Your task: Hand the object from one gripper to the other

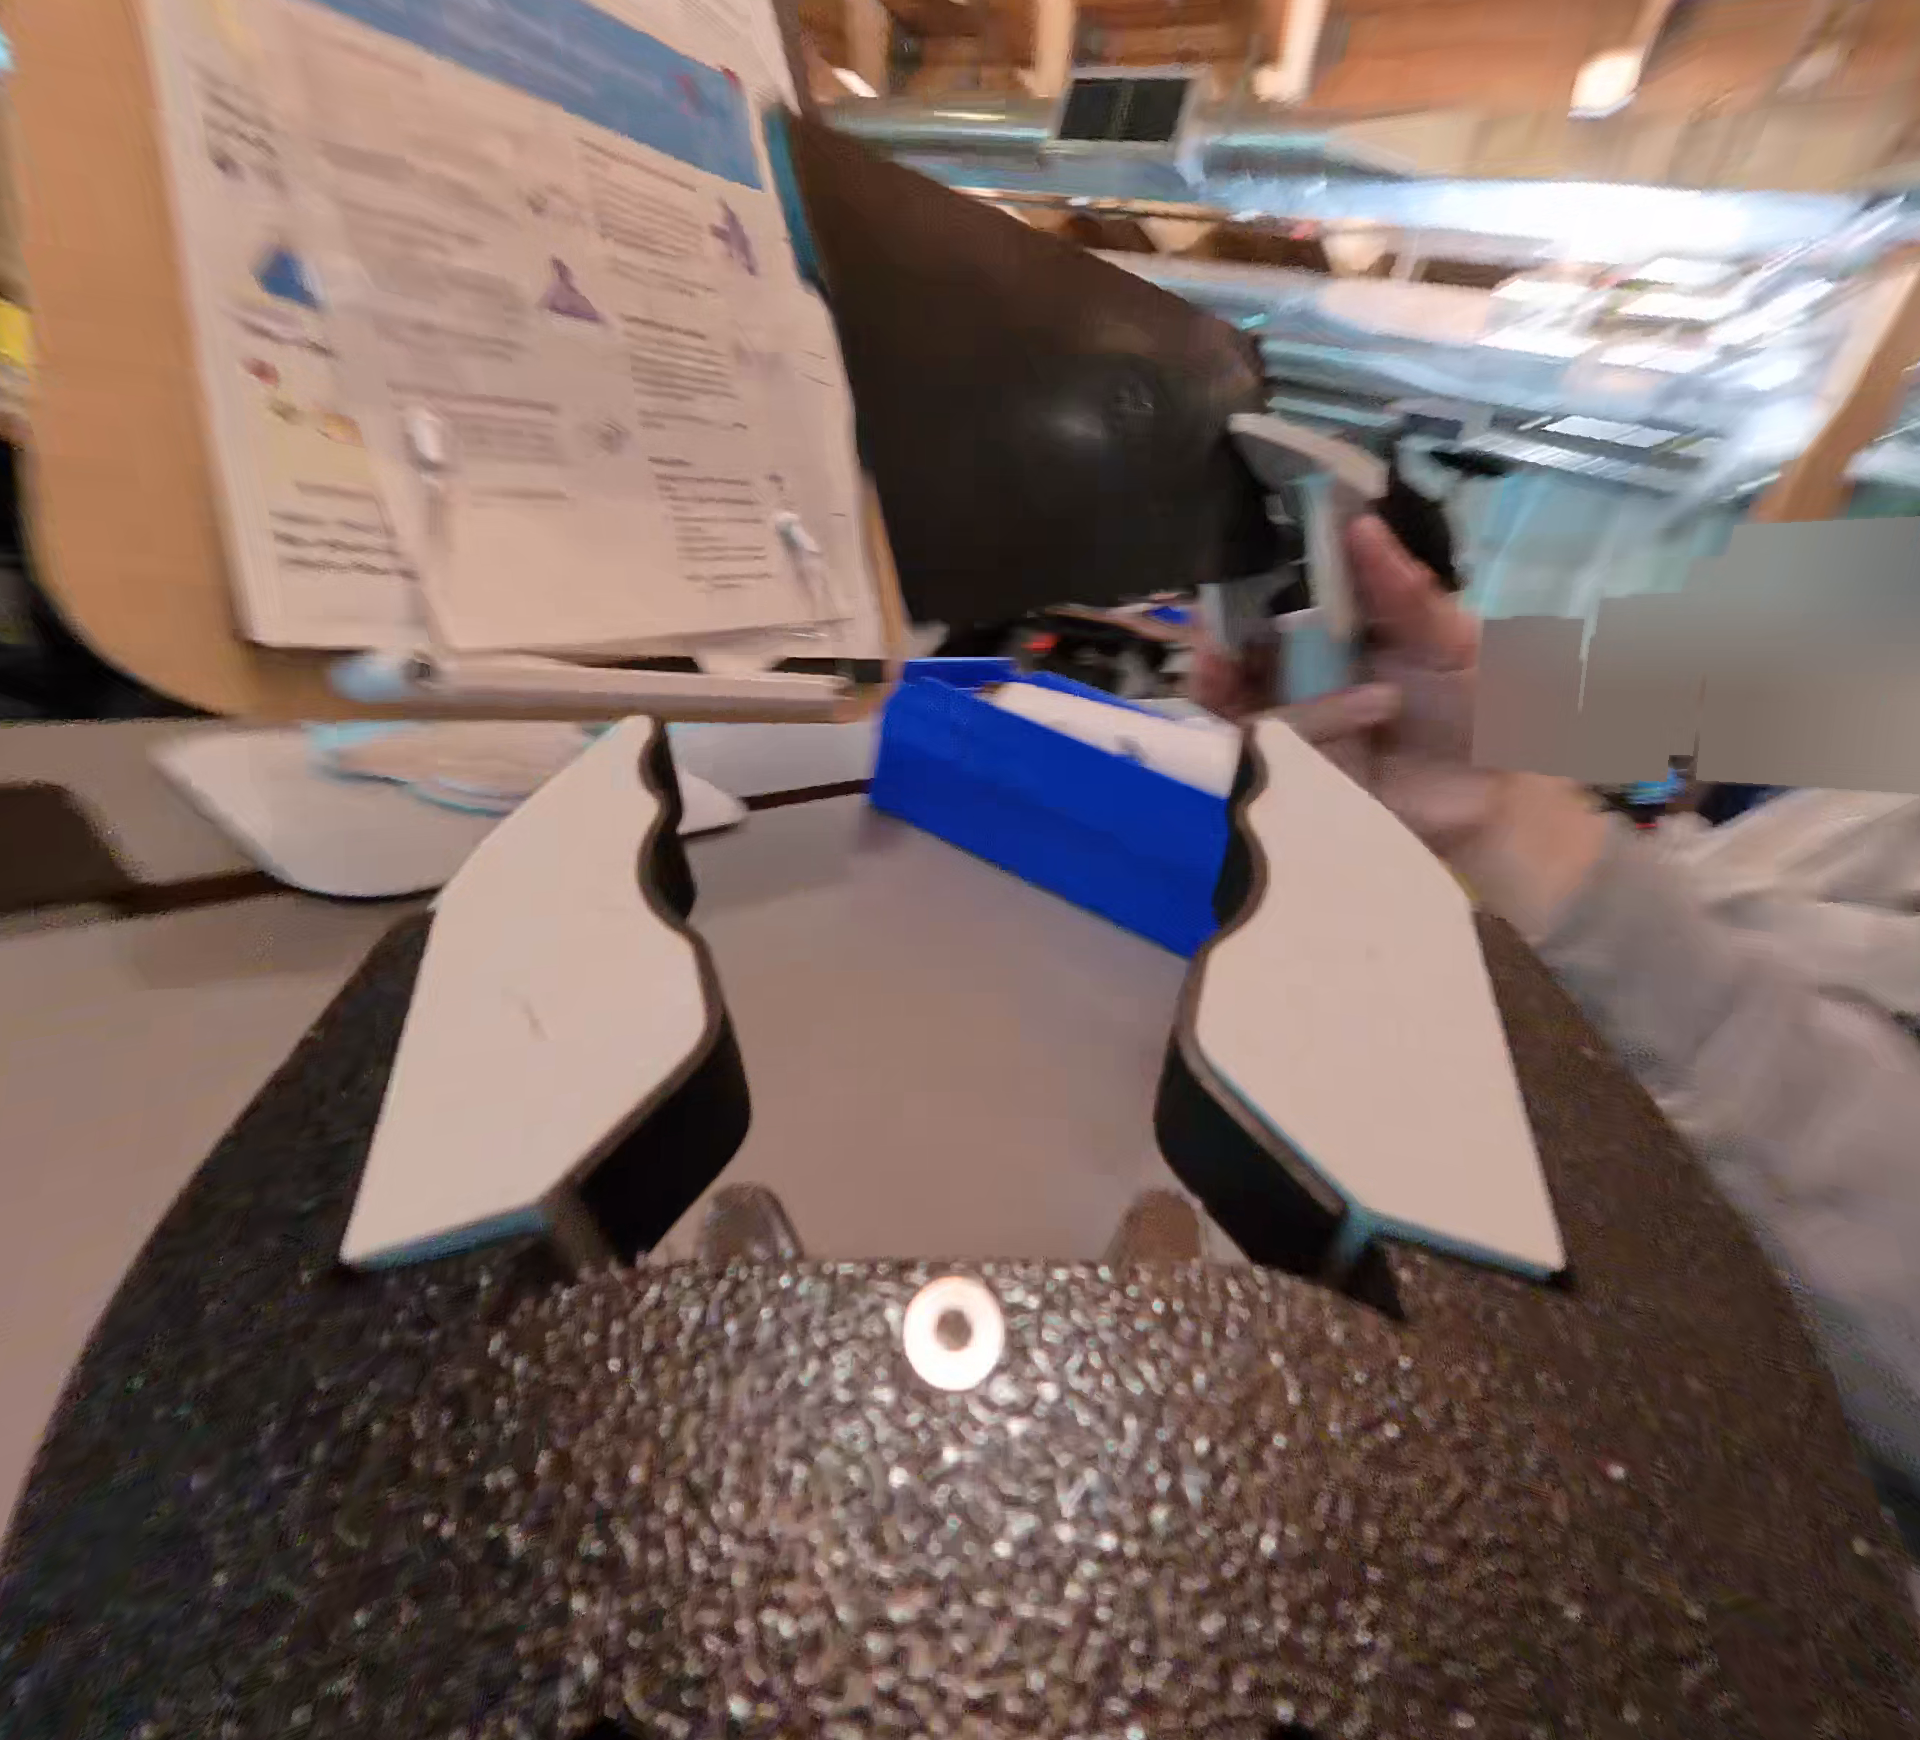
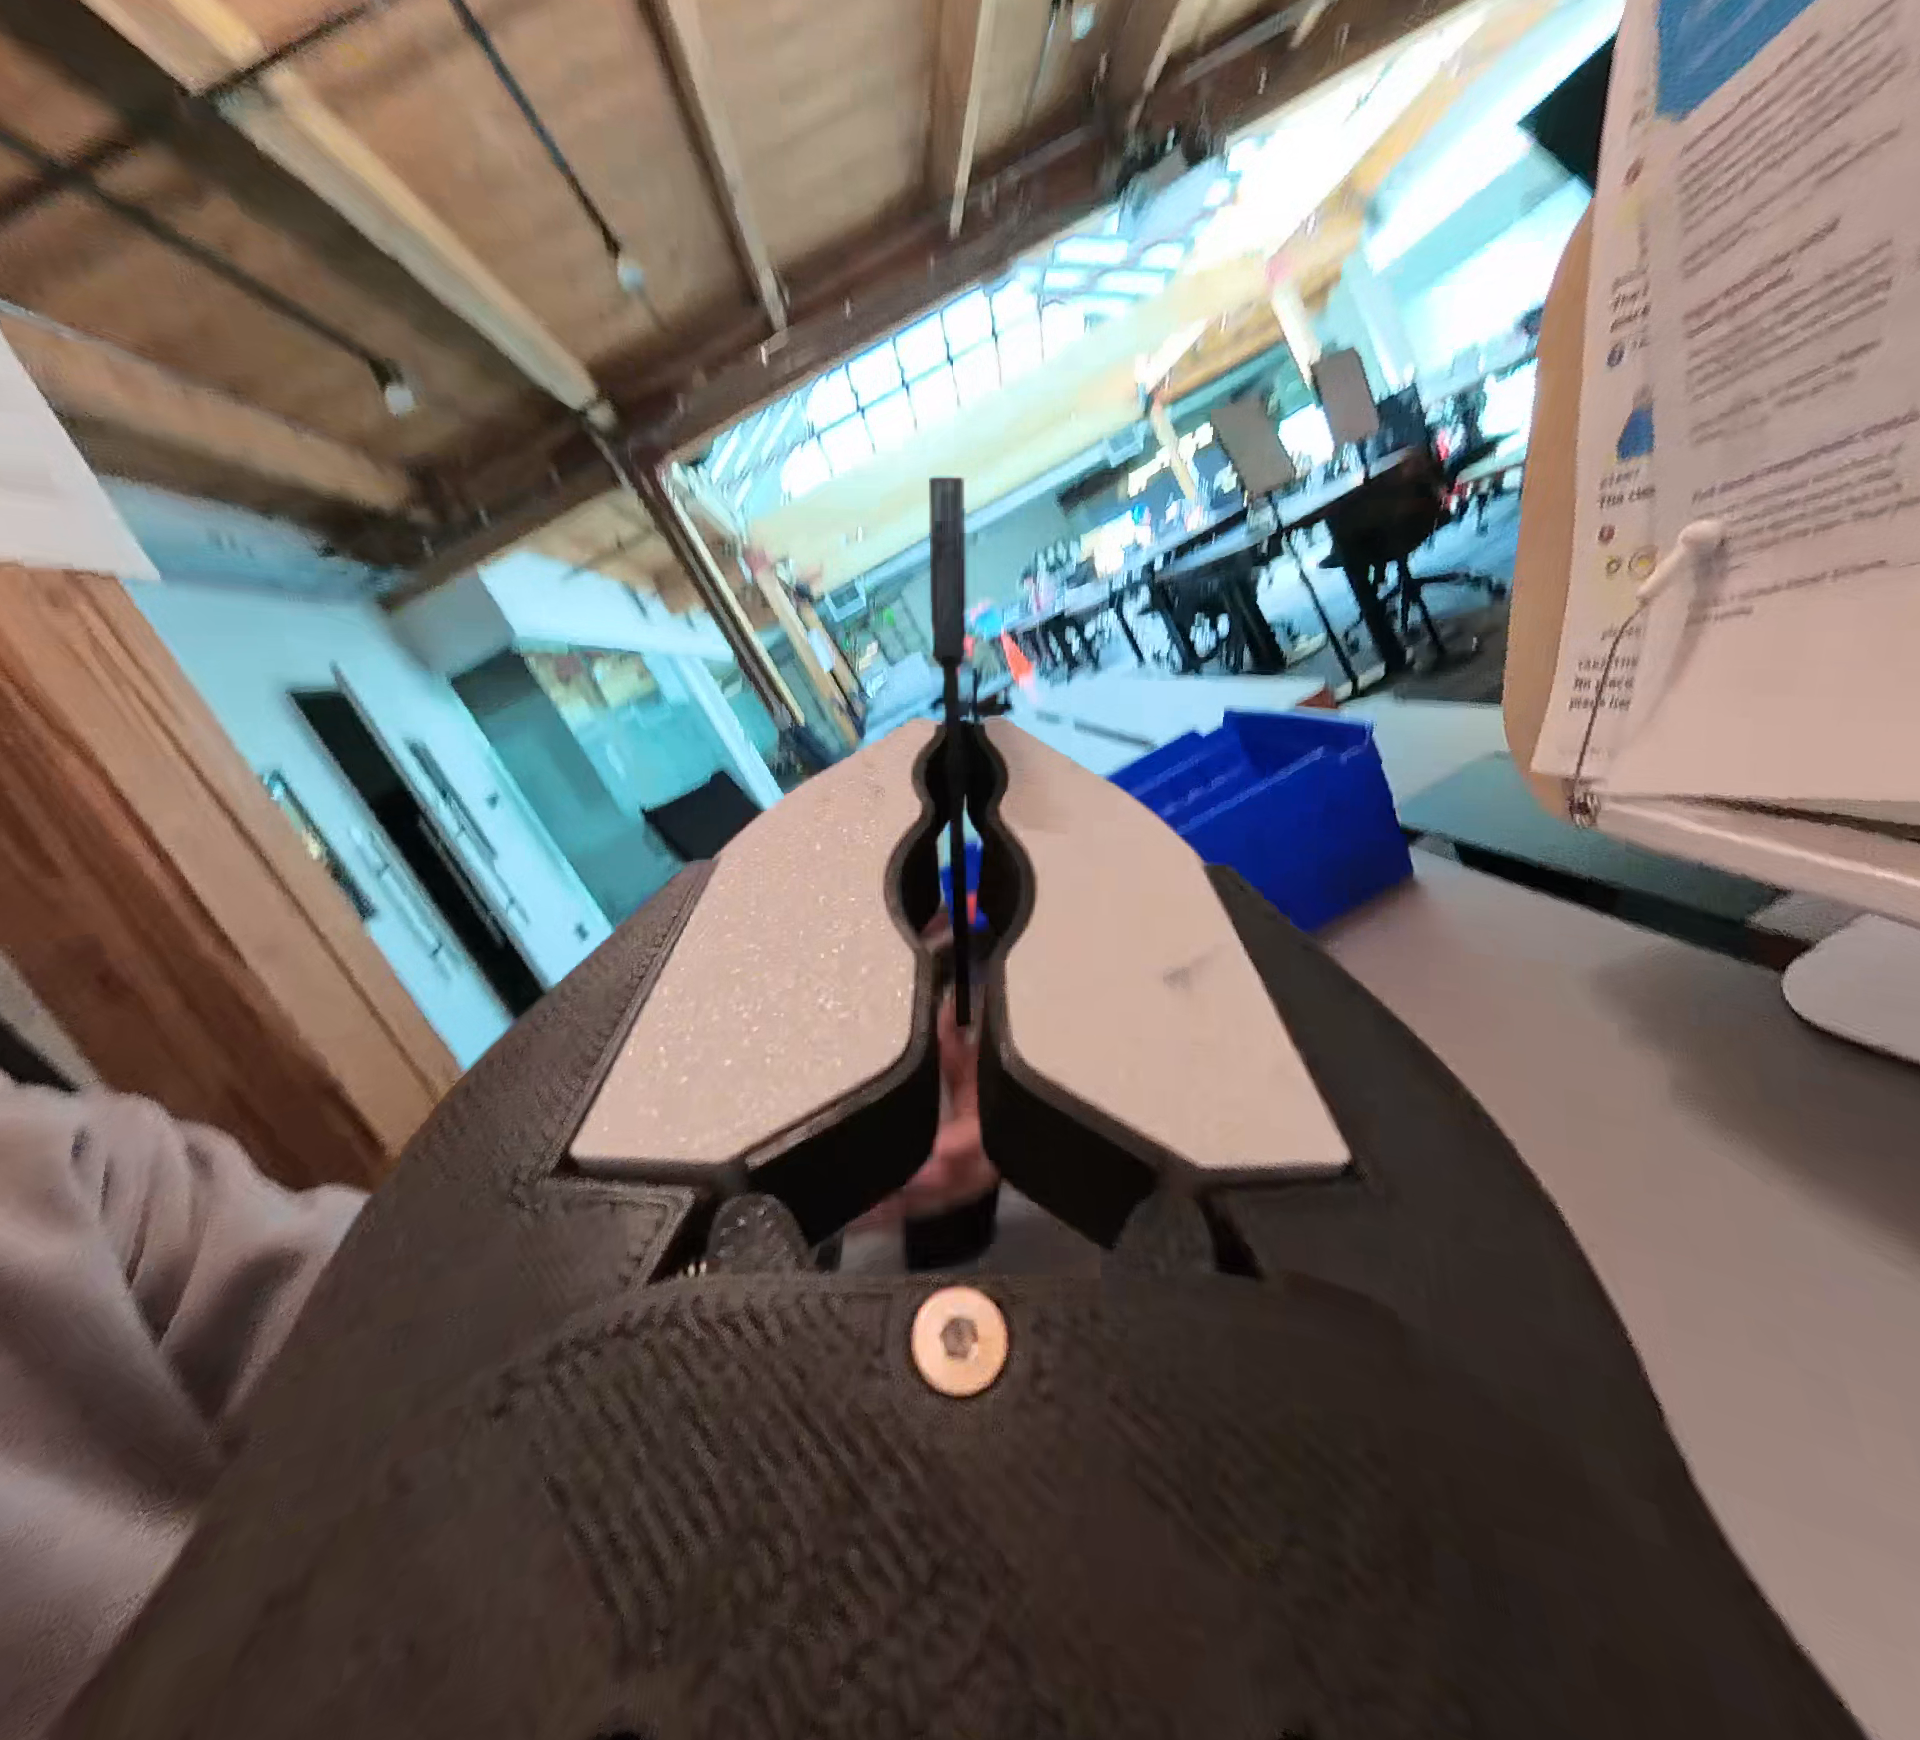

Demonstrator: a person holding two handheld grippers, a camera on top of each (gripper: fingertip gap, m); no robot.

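Observation:
In the right wrist view my right gripper (image 2: pixel 961 740) is shut on a thin black rod (image 2: pixel 948 610) with a thicker top end. The rod stands upright between the fingertips and sticks out above them, raised in the air. In the left wrist view my left gripper (image 1: pixel 951 755) is open and empty, low over the grey table (image 1: pixel 914 1046). The right gripper's black body (image 1: pixel 1018 402) shows there, up and to the right, held by a hand (image 1: pixel 1413 651). Its fingertips and the rod are hidden behind a stand of papers (image 1: pixel 499 288).
A blue bin (image 1: pixel 1039 817) sits on the table just beyond the left fingers; it also shows in the right wrist view (image 2: pixel 1278 807). The paper stand (image 2: pixel 1766 340) and a white monitor base (image 2: pixel 1860 994) stand close by. A grey sleeve (image 1: pixel 1766 1015) is at the right. Left tips to right tips: about 15 cm. The white monitor base (image 2: pixel 1860 994) lies around 25 cm away from my left fingertips. The left camera catches it too, in the left wrist view (image 1: pixel 370 874).

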